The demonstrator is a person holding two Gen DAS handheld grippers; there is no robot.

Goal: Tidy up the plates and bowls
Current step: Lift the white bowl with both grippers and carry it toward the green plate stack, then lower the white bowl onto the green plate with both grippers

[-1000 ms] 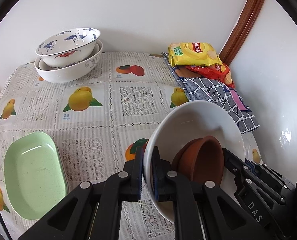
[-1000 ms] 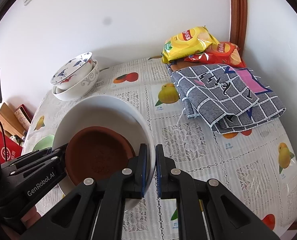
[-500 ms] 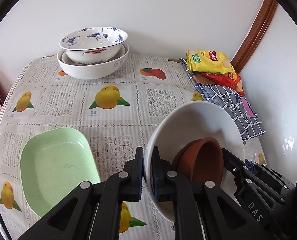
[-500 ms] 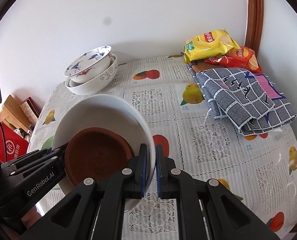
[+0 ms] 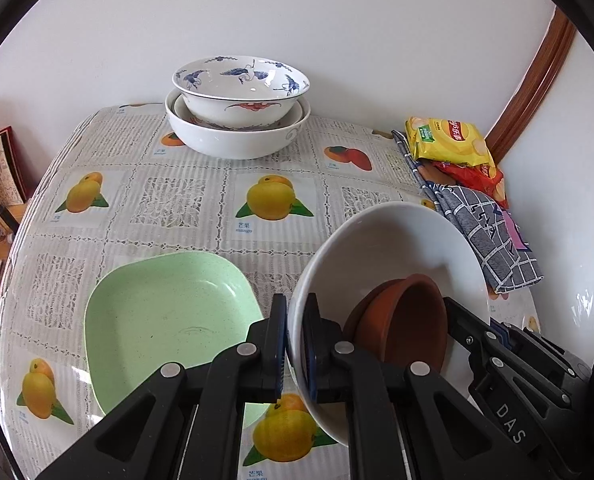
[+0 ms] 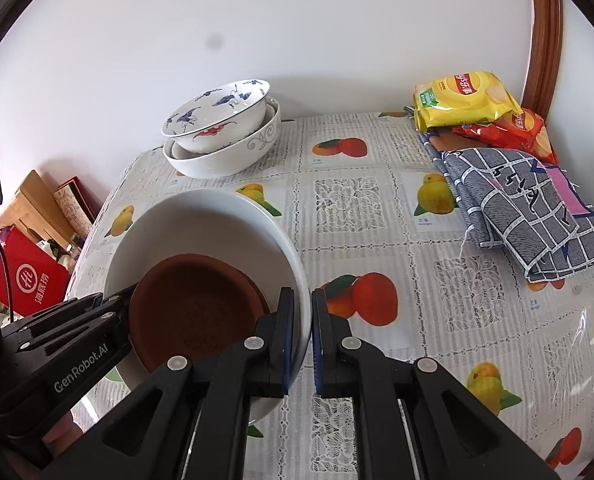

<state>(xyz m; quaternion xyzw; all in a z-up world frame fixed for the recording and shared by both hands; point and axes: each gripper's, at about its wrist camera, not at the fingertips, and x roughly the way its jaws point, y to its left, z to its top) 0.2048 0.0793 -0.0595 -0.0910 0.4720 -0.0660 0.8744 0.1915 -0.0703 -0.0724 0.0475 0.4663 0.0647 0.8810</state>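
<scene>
Here the large white bowl [image 5: 389, 248] hangs tilted above the fruit-print tablecloth [image 5: 169, 200], carried by both tools at once: the left gripper [image 5: 295, 344] is clamped on its left rim, one finger outside the wall and one inside, and the right gripper [image 6: 303, 332] is clamped on the opposite rim in the same way. Inside the white bowl lies a brown clay dish [image 5: 405, 320], slid down against the lower wall near the right gripper's fingers; in the left view a second brown rim shows behind it, so it may be two dishes nested, though I cannot tell for sure. Just beside the white bowl, to its left and lower, the pale green dish [image 5: 165, 320] rests flat on the cloth, its near right corner hidden behind the left gripper's fingers. At the far edge by the wall stands the blue-patterned bowl [image 5: 241, 88], nested in a wider white bowl [image 5: 233, 140], well apart from the held one. Along the right side lie a grey checked cloth [image 6: 525, 208] and, behind it in the corner, a yellow chip bag [image 6: 465, 98] on top of a red chip bag [image 6: 513, 132]. Off the table's left edge a red box [image 6: 29, 284] and some clutter show.
</scene>
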